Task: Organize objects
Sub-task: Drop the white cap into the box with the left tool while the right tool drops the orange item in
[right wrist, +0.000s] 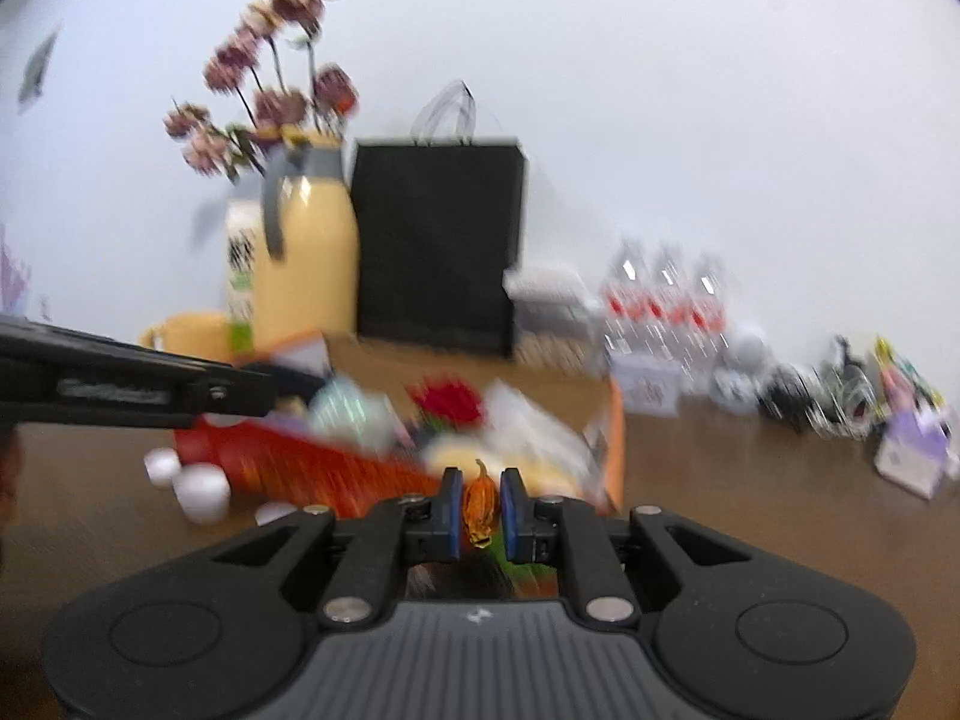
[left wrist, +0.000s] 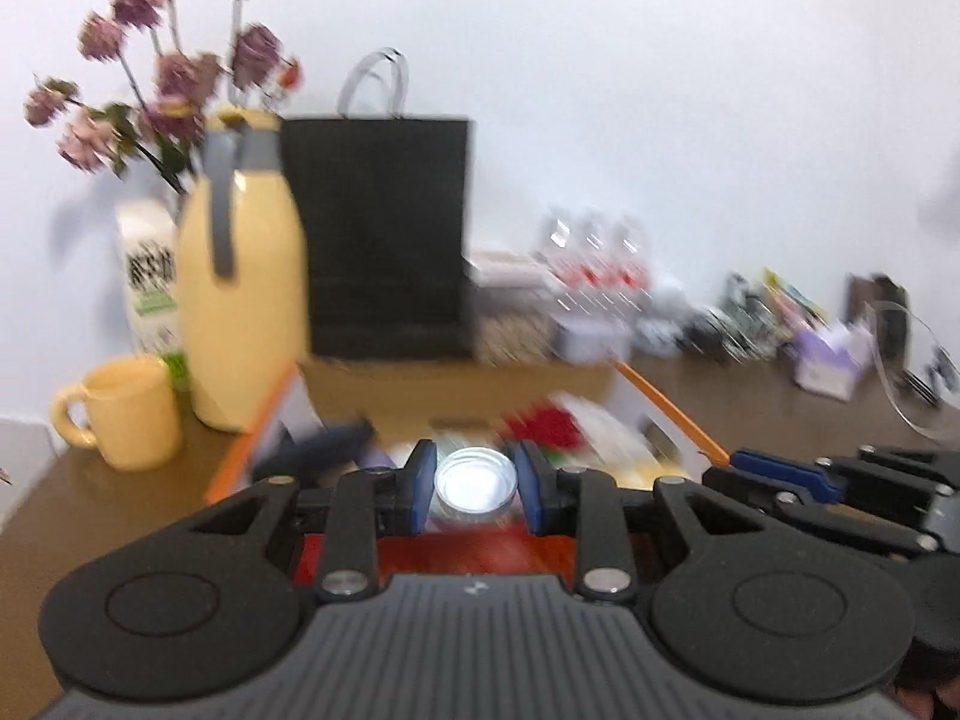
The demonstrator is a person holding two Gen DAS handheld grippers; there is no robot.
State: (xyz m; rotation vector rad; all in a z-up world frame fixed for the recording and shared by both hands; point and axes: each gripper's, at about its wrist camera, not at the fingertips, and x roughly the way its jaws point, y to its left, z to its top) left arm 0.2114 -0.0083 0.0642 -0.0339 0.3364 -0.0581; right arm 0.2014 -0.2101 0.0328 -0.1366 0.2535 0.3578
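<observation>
Left claw [left wrist: 475, 485]: my blue pads clamp a round, clear-lidded jar [left wrist: 476, 479].
Right claw [right wrist: 482, 504]: clenched on a small crinkled orange item [right wrist: 480, 504], possibly a wrapper; blurred.

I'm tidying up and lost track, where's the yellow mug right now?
In the left wrist view the yellow mug stands at the far left on the brown table, beside the tall yellow jug and left of the orange-edged box.

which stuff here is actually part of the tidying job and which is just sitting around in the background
In the job:
- left gripper, shut on the round clear lid
- right gripper, shut on the small orange item
- orange-edged box of mixed items
- red tube
- small white jars

Just lying about:
- yellow jug
- yellow mug
- black bag
- flowers
- water bottles
</observation>
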